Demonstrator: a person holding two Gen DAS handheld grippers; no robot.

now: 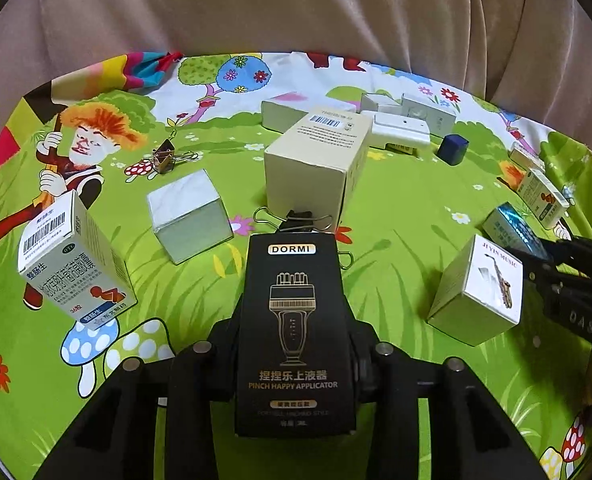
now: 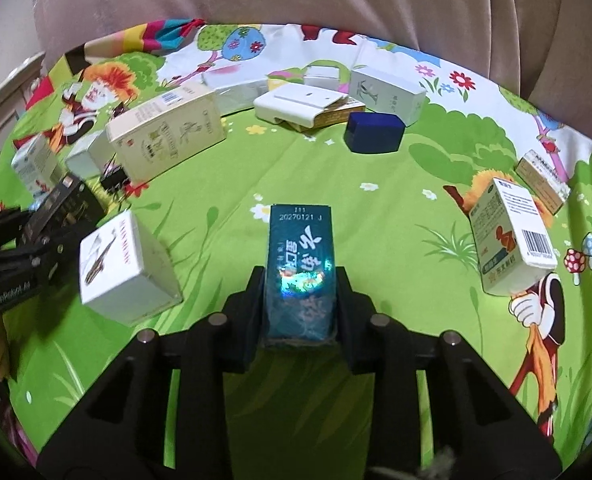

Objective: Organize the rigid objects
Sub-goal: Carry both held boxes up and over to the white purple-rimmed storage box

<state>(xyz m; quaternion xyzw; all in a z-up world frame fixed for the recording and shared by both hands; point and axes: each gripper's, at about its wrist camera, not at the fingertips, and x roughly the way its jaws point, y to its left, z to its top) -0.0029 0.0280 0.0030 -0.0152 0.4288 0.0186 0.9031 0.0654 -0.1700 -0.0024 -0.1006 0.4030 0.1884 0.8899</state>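
Two clamped boxes: "DORMI" (image 1: 294, 332), "20270121 J" (image 2: 300, 272).

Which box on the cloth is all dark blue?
The small dark blue box, lying alone near the white boxes at the back. It is plain and one colour. The teal box is in the right gripper, not on the cloth.

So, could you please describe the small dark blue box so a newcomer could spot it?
On the green cartoon-print cloth, look toward the far box cluster. The small dark blue box sits beside the white flat carton; it alone is solid navy and unprinted.
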